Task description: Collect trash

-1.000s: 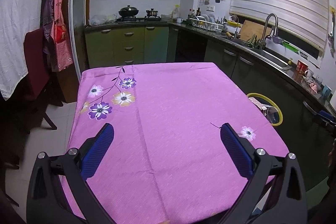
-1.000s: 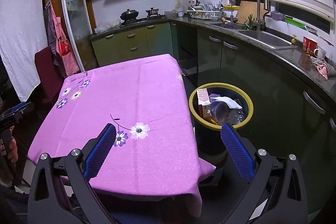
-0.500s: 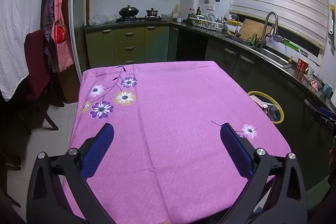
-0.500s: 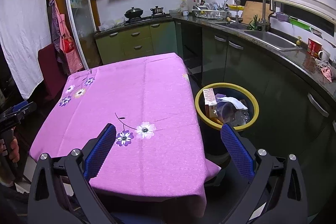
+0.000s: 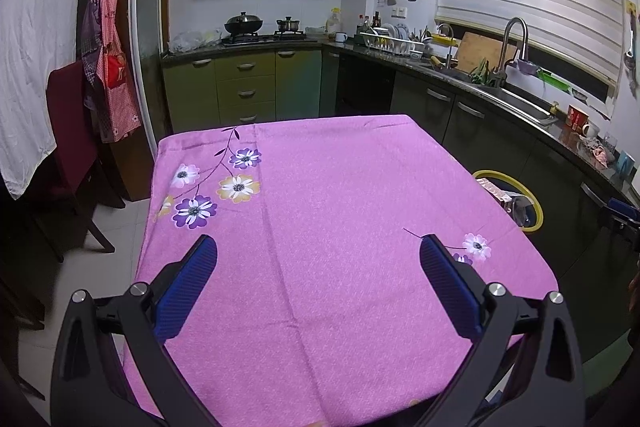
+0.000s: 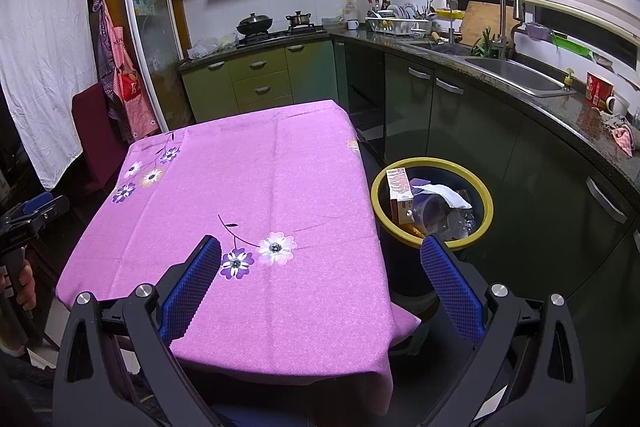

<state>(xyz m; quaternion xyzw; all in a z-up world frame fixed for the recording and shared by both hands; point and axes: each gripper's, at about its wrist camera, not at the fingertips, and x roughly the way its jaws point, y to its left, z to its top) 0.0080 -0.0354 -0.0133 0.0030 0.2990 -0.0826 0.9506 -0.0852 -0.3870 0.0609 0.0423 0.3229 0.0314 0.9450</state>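
Much of the bin [image 6: 432, 203] was hidden in the left wrist view, where the cloth-covered surface [image 5: 328, 235] cut off all but a curved piece of its yellow rim [image 5: 532, 203] and the top of a printed carton. The right wrist view showed it whole at the rim: a round, dark container with a glossy yellow lip, standing on the floor just beside the surface's right edge and near the dark green cabinets. Its lower body sat in shadow. Inside lay the trash: an upright cardboard carton [image 6: 401, 195] with red print, a crumpled white paper [image 6: 444, 193] and a clear plastic cup [image 6: 436, 211] on its side; what lay deeper was too dark to make out.

The surface wore a pink woven cloth with faint fold creases and printed flowers in purple, white and yellow, its corner drooping over the near edge.

The left tongs [image 5: 318, 247] hung over the cloth with the jaws spread wide and nothing between them; the pads [image 5: 188, 287] were blue and ribbed, on black plastic arms with silver bolts. The right tongs [image 6: 320, 247] were equally wide and empty, their pads meshed blue. At the far left edge of the right view, part of the left tongs and a hand [image 6: 26, 283] on the grip were cut off by the frame.
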